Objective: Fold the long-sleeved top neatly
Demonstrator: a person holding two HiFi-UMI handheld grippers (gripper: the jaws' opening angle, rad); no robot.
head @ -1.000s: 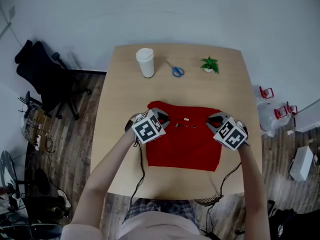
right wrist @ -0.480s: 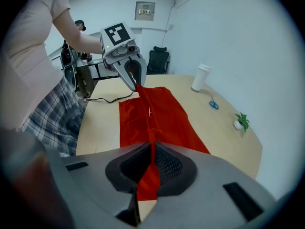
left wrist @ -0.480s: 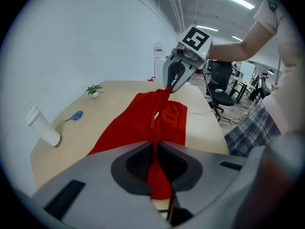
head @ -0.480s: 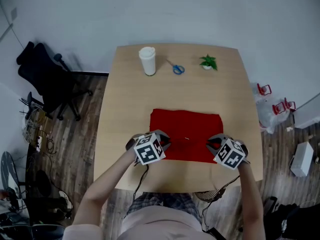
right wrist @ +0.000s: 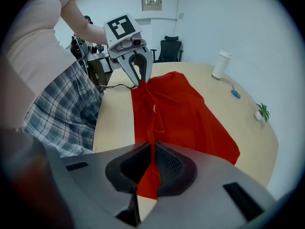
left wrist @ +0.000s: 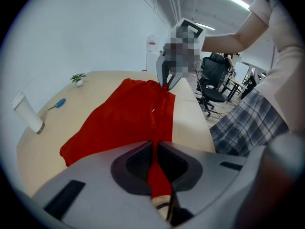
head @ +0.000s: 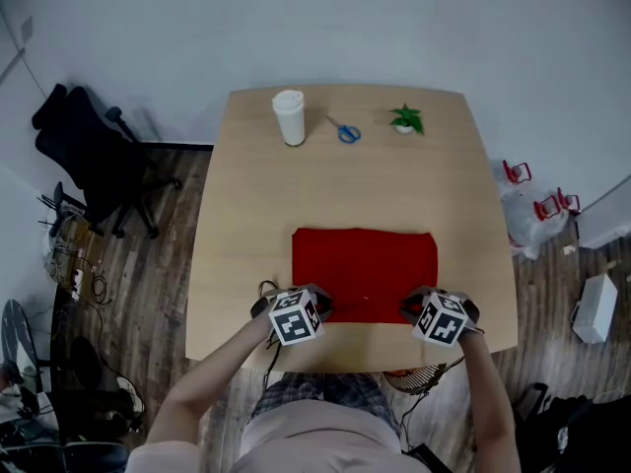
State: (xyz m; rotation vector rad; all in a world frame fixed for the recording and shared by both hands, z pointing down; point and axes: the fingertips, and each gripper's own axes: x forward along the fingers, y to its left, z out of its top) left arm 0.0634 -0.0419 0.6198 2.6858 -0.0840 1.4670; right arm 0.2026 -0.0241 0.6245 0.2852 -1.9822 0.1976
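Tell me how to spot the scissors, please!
Look at the wooden table, along its far edge. Between the tall white cup and the little green plant lie the scissors, the only thing with blue handles.

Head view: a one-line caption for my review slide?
Left tongs and right tongs pinch the near edge of the red top on the table.

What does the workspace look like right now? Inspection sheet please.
Surface: light wooden table.
Job's things: red top folded into a rectangle near the table's front edge.
Clutter: white cup, blue scissors and small plant along the far edge, apart from the top.
Grippers: left gripper and right gripper each shut on the top's near edge.
Cables: a cable trails from each gripper toward the person.
Surroundings: black office chair at left, white box on the wood floor at right.
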